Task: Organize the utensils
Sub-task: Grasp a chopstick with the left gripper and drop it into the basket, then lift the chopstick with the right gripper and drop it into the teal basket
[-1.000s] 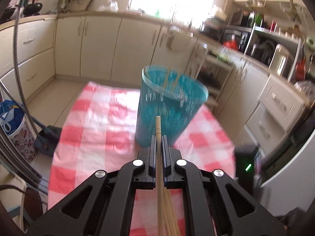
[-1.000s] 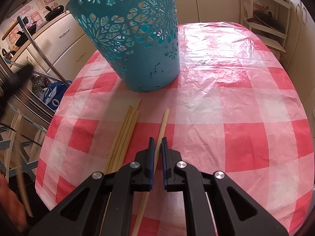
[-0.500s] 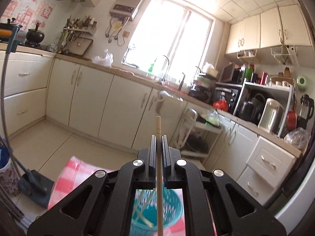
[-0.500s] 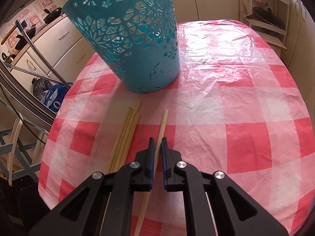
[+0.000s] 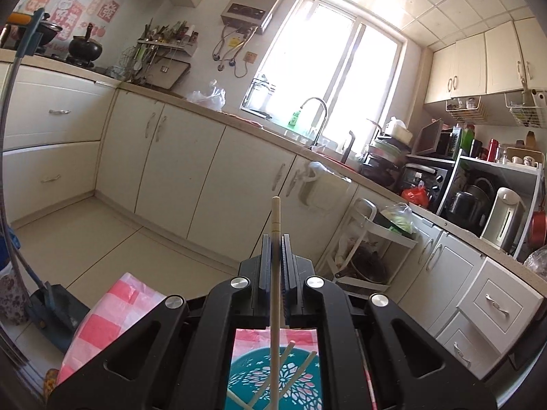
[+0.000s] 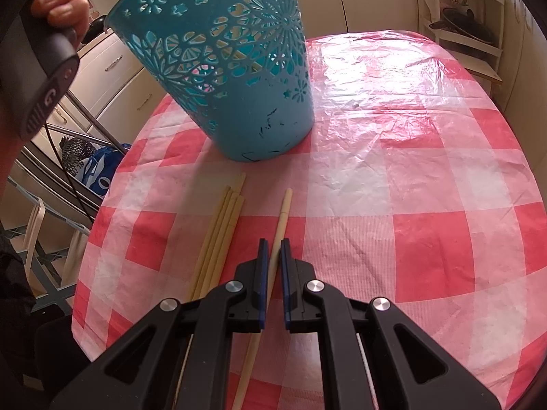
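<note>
My left gripper [image 5: 276, 239] is shut on a pale wooden chopstick [image 5: 275, 273] and holds it upright over the teal cut-out basket [image 5: 273, 376], where two chopsticks [image 5: 301, 369] lie inside. In the right wrist view the basket [image 6: 225, 61] stands on the red-checked tablecloth [image 6: 393, 188]. My right gripper [image 6: 271, 244] is slightly open, low over a single chopstick [image 6: 280, 225] that lies between its fingers. A bundle of several chopsticks [image 6: 222, 235] lies to its left.
The left hand and its gripper handle [image 6: 44, 68] show at the top left of the right wrist view. Kitchen cabinets [image 5: 177, 177], a sink tap [image 5: 314, 119] and a rack of appliances [image 5: 478, 198] surround the table. The table edge [image 6: 85, 273] is near the bundle.
My left gripper has risen and tilted up with its chopstick, from beside the basket to above its opening. The right gripper has stayed over the single chopstick.
</note>
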